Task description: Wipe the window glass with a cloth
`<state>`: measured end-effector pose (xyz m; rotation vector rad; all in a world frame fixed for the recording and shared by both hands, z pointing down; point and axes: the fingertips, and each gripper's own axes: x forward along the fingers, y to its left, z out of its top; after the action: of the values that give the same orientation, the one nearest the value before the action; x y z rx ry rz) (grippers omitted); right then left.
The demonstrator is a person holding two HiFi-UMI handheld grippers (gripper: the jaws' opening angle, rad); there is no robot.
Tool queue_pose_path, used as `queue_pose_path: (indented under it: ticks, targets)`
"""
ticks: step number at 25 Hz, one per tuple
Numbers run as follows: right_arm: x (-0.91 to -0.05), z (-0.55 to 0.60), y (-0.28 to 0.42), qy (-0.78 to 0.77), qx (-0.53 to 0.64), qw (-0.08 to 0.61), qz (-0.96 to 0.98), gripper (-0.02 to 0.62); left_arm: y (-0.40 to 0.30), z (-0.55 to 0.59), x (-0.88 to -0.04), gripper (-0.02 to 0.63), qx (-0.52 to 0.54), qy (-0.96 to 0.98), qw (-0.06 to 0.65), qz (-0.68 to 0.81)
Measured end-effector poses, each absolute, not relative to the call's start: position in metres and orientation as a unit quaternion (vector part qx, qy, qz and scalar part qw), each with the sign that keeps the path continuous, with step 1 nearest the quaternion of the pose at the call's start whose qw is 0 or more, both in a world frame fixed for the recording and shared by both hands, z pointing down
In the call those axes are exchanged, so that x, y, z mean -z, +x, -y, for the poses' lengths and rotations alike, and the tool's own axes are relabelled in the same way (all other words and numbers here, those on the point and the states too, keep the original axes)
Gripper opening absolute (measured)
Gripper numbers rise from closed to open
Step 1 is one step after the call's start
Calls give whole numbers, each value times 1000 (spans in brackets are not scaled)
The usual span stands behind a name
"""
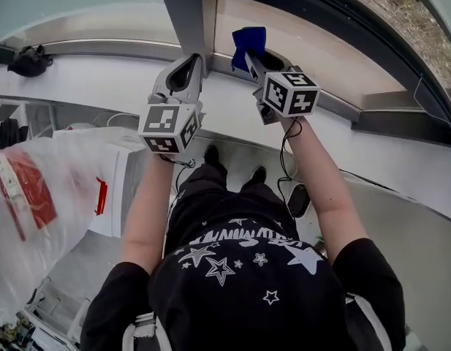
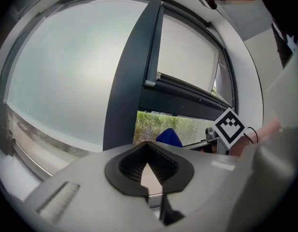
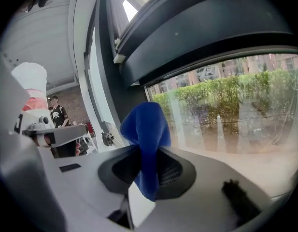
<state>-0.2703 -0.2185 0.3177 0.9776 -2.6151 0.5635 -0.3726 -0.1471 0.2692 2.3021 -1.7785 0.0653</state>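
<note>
1. At centre-left of the head view, our left claw is closed tip to tip with nothing in it. It sits beside the dark window post, and we judge it is simply held clear of the work.
2. Just right of it, our right claw is clamped on the blue cloth. A fold stands up past the tips, so fabric rather than plastic would meet the pane.
3. Further right, the window glass lies just ahead of the cloth. We cannot tell whether they touch, so wiping looks about to begin.
</note>
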Motion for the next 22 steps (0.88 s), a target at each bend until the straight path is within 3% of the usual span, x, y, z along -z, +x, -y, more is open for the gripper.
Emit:
queue_pose_path:
  ticks: [13,22]
  targets:
    - [-324,274,-323,356,-158,152,908,75,-391,162,-290,8,-21,798,135,587]
    - [-329,291,-292,363,-151,141,909,75,-355,175,-296,9,-49,806,129,575]
